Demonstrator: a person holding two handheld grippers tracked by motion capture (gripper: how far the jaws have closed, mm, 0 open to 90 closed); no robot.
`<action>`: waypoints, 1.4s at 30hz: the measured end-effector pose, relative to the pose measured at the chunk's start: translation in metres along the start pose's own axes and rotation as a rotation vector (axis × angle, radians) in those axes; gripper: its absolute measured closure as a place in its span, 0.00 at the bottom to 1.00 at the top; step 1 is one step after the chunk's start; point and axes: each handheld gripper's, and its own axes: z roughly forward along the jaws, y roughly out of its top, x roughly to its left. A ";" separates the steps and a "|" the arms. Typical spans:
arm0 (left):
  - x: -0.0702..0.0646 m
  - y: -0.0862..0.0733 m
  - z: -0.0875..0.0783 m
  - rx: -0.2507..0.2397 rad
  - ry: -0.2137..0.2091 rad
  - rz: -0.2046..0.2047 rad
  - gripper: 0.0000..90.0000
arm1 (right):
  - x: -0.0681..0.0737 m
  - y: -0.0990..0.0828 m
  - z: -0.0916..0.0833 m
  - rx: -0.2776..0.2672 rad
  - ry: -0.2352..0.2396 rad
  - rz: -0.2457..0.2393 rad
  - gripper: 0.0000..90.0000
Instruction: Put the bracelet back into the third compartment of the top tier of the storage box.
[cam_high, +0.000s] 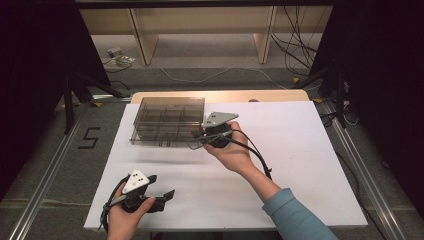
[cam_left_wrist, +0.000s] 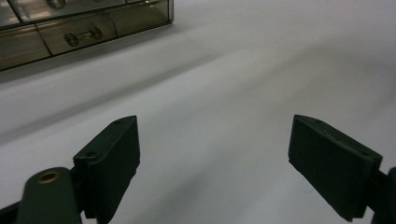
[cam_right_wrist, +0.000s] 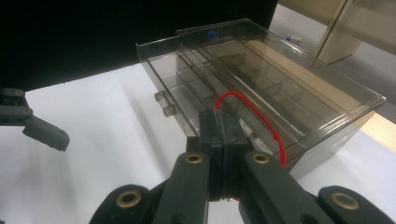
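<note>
On the white table (cam_high: 300, 165), a smoky clear compartment box (cam_right_wrist: 280, 88); right gripper (cam_right_wrist: 222, 126) jaws pinch its red cord (cam_right_wrist: 252, 112), left gripper (cam_left_wrist: 215, 154) jaws spread.

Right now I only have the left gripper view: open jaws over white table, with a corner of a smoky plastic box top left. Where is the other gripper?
Observer: The right gripper sits at the right end of the drawer box, near its front, with its jaws shut.
Operator: Is any drawer out?
Observer: Yes. In the right gripper view one drawer stands partly pulled out, with two small knobs on its front.
Operator: Anything at those jaws?
Observer: A thin red cord arcs away from the jaw tips. I cannot tell whether it is pinched.
</note>
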 end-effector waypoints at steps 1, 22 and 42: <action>0.000 0.000 0.000 0.000 0.000 0.000 0.18 | 0.000 0.001 0.001 0.000 -0.001 -0.001 1.00; 0.000 0.000 0.000 -0.002 0.001 0.001 0.18 | -0.001 0.005 0.013 0.007 0.002 0.007 1.00; 0.000 0.000 0.000 -0.002 -0.002 -0.002 0.18 | -0.001 0.010 0.022 0.012 0.009 0.008 1.00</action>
